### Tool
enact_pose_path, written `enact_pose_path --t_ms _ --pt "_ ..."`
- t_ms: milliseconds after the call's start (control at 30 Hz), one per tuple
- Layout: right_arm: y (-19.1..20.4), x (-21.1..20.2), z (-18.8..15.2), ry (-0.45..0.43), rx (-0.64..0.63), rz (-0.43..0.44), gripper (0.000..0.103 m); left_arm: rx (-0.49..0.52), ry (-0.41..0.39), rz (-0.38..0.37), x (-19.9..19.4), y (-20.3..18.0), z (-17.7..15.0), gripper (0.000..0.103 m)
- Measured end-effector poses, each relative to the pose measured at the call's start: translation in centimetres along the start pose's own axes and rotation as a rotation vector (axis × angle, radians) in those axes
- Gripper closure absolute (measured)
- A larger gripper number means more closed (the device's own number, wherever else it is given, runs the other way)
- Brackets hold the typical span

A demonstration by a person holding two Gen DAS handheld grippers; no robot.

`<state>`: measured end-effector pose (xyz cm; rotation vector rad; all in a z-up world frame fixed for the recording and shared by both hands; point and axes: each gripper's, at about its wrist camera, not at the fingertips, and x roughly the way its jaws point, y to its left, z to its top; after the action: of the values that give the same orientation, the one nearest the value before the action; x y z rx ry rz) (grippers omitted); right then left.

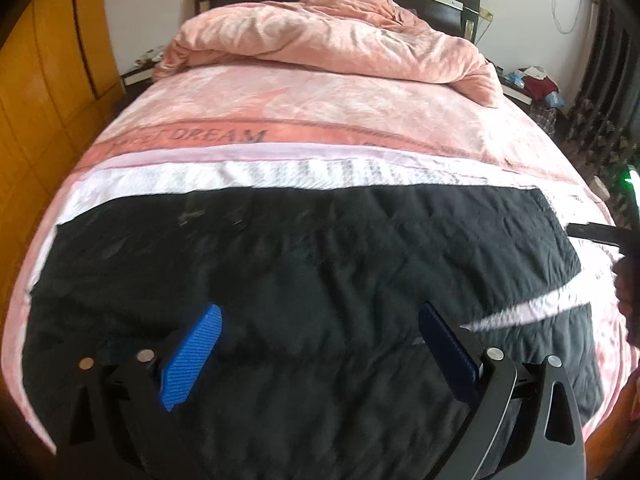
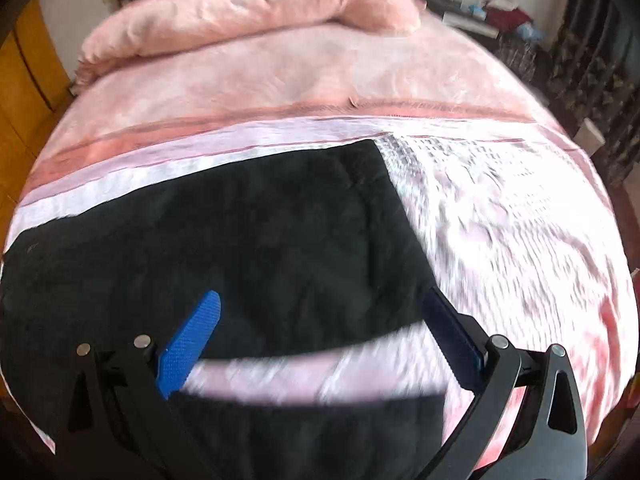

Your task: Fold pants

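Observation:
Black quilted pants (image 1: 304, 280) lie spread flat across the near end of the bed, running left to right. The two legs part at the right, with a strip of white sheet between them. My left gripper (image 1: 320, 340) hovers open above the middle of the pants, nothing between its blue pads. In the right wrist view the pants (image 2: 248, 240) show the leg ends, the far leg's cuff edge running diagonally. My right gripper (image 2: 324, 324) is open over the gap between the two legs, holding nothing. A dark part of the right-hand tool (image 1: 592, 234) shows at the left view's right edge.
The pink bedsheet (image 1: 320, 104) covers the bed, with a white patterned strip (image 2: 500, 220) under the pants. A crumpled pink duvet (image 1: 332, 40) lies by the dark headboard. An orange wardrobe (image 1: 48, 80) stands left. A cluttered nightstand (image 1: 532, 84) and dark curtains are at the right.

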<state>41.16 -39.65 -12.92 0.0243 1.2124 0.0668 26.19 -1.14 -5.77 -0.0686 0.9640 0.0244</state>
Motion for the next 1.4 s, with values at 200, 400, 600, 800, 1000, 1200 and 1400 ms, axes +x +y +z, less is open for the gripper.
enact_pose_path --t_ms 200,400,600,800,1000,1200,1400 --pt "-2.0 7.2 4.6 0.101 -0.007 -0.071 0.002 0.013 0.027 -0.027 3.9 -2.6 2.8 0.004" --pt "-2.7 10.1 5.6 0.120 0.006 0.005 0.002 0.040 0.057 -0.021 6.7 -3.7 3.4 0.004" --pt "-1.6 7.3 3.8 0.047 -0.105 0.106 0.084 0.061 0.076 -0.036 8.3 -4.4 3.8 0.004" --pt "-1.8 0.6 0.5 -0.120 -0.226 0.216 0.089 0.133 0.062 -0.116 9.3 -6.1 5.5 0.004" --pt "-3.4 -4.1 0.1 -0.253 -0.233 0.370 0.089 0.276 0.040 -0.302 11.6 -9.4 9.7 0.004" --pt "-3.1 -6.7 -0.5 -0.308 -0.311 0.426 0.089 0.439 0.047 -0.452 13.3 -12.2 13.0 0.004" --pt "-2.5 -8.1 -2.4 -0.323 -0.379 0.429 0.089 0.654 0.140 -0.485 15.4 -15.2 13.5 0.004"
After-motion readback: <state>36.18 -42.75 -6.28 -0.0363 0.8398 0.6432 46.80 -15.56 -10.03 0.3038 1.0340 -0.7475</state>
